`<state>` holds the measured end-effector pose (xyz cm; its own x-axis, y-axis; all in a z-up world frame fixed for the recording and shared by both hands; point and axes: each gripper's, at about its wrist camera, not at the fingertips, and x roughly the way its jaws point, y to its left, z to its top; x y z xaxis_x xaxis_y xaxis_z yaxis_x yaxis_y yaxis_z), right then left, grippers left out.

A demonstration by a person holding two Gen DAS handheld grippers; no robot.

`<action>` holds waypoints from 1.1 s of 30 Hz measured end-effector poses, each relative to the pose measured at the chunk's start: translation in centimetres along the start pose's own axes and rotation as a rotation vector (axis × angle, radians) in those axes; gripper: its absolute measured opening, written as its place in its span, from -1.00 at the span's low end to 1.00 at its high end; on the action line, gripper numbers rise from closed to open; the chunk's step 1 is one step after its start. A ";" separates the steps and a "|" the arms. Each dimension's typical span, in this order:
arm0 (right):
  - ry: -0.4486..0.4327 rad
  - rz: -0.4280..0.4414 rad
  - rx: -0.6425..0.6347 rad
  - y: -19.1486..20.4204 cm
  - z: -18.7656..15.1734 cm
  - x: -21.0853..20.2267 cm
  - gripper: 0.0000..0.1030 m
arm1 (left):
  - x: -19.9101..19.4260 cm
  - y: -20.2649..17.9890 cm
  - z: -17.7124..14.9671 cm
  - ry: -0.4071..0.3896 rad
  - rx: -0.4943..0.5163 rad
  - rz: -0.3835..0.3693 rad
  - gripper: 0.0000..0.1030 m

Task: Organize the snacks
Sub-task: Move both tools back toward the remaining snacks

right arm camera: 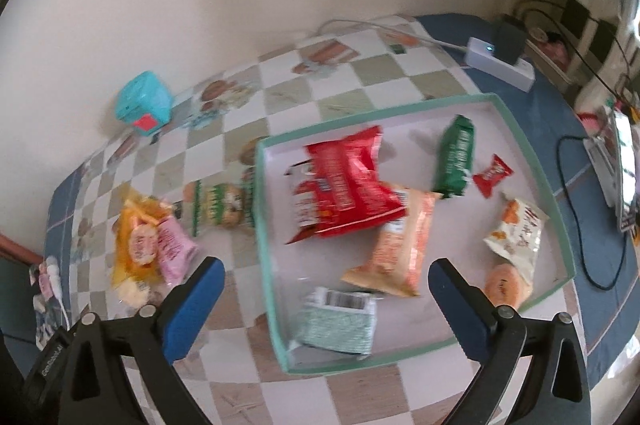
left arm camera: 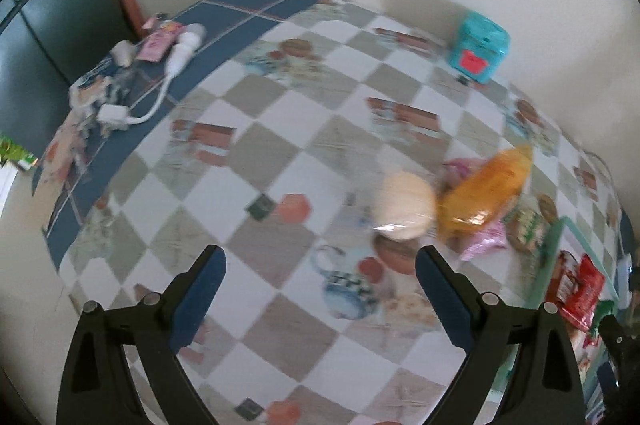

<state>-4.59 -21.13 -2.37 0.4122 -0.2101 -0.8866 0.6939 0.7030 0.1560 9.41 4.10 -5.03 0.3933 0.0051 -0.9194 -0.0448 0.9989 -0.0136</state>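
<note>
Both grippers tilt steeply down over the desk [left arm camera: 280, 153]: left gripper [left arm camera: 320, 261] fingers wide apart and empty, right gripper [right arm camera: 326, 275] fingers spread wide, empty, above the tray [right arm camera: 264, 225].

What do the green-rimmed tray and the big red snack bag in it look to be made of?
The tray looks like thin cardboard: flat matte white floor, low straight walls with a pale green edge; rigid plastic is possible. The red snack bag looks like glossy plastic film: it is creased and puffed, with crimped ends.

Both wrist views angled down over table [left arm camera: 280, 153], sharing teal box [left arm camera: 478, 51].
</note>
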 end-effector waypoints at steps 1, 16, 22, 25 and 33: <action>0.001 0.005 -0.008 0.5 0.0 0.0 1.00 | 0.0 0.6 0.1 0.002 -0.011 0.006 0.86; 0.020 -0.009 -0.156 7.8 -1.3 1.6 1.00 | 0.7 4.0 2.4 0.007 -0.098 0.041 0.86; 0.035 -0.006 -0.172 8.9 -1.1 2.6 1.00 | 1.5 4.5 3.3 0.022 -0.102 0.039 0.86; 0.041 -0.014 -0.154 8.7 -0.8 3.1 1.00 | 1.8 4.6 3.6 0.029 -0.108 0.031 0.86; 0.036 0.002 -0.128 8.6 0.4 3.8 1.00 | 2.6 3.6 4.5 0.046 -0.099 -0.016 0.86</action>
<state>3.14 -16.16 -4.27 0.3903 -0.1853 -0.9019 0.6111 0.7848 0.1033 14.40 7.96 -5.68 0.3519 -0.0151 -0.9359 -0.1302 0.9894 -0.0649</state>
